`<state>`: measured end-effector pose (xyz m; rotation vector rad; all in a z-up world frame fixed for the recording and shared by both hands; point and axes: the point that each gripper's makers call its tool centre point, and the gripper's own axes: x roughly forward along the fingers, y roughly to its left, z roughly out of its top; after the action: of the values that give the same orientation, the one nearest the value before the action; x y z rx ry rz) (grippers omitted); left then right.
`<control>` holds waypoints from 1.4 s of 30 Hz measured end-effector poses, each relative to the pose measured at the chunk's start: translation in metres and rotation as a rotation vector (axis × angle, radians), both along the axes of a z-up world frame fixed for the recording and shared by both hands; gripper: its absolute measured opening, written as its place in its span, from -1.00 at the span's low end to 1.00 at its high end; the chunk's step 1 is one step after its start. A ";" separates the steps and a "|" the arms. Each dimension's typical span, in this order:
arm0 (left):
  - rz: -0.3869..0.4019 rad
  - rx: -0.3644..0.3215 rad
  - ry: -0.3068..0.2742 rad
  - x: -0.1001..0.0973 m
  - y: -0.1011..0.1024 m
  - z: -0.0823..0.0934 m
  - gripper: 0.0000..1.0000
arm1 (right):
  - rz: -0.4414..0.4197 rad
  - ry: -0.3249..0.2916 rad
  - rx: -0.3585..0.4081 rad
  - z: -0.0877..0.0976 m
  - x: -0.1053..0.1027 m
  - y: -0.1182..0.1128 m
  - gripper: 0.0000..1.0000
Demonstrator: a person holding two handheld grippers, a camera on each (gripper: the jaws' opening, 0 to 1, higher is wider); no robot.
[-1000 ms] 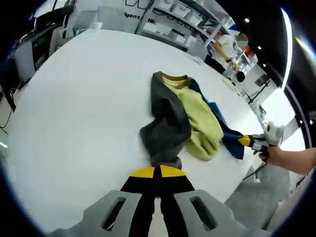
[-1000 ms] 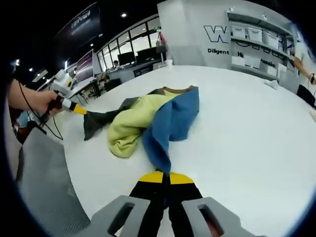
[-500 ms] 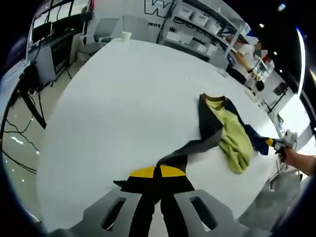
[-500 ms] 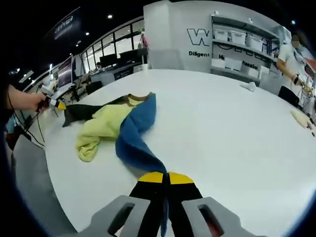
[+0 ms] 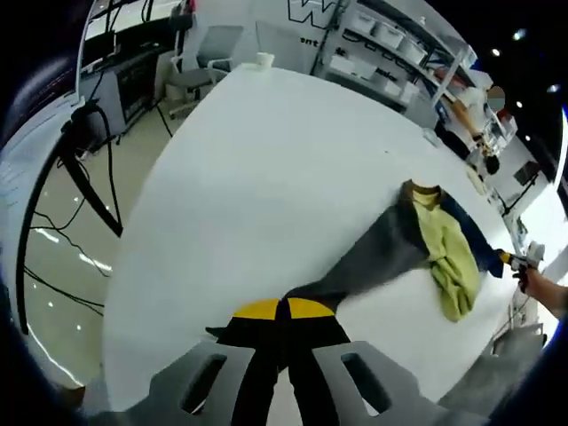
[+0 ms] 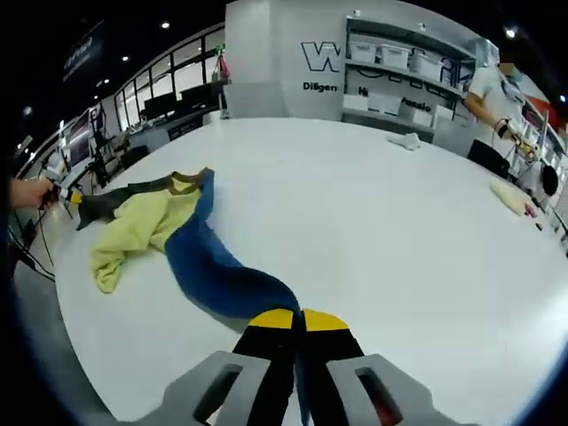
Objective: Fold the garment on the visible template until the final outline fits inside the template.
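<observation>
Two tongs (image 5: 282,312) (image 6: 298,321) gripping garment (image 6: 169,240) sleeves, wall txt unreadable

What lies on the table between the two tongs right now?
The garment: grey sleeve at the left tongs, yellow-green body, blue sleeve at the right tongs.

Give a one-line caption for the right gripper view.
Right tongs shut on the garment's blue sleeve, stretched across the white table.
</observation>
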<state>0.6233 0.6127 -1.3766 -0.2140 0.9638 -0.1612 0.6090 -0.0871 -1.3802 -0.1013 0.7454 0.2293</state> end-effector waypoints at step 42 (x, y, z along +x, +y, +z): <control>-0.104 0.220 0.052 0.027 0.035 0.000 -0.69 | 0.060 0.105 -0.050 -0.002 0.010 -0.021 -0.77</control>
<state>0.6504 0.6482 -1.3766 0.0348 1.0368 -0.1441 0.6187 -0.1085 -1.3823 -0.1599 0.8535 0.2752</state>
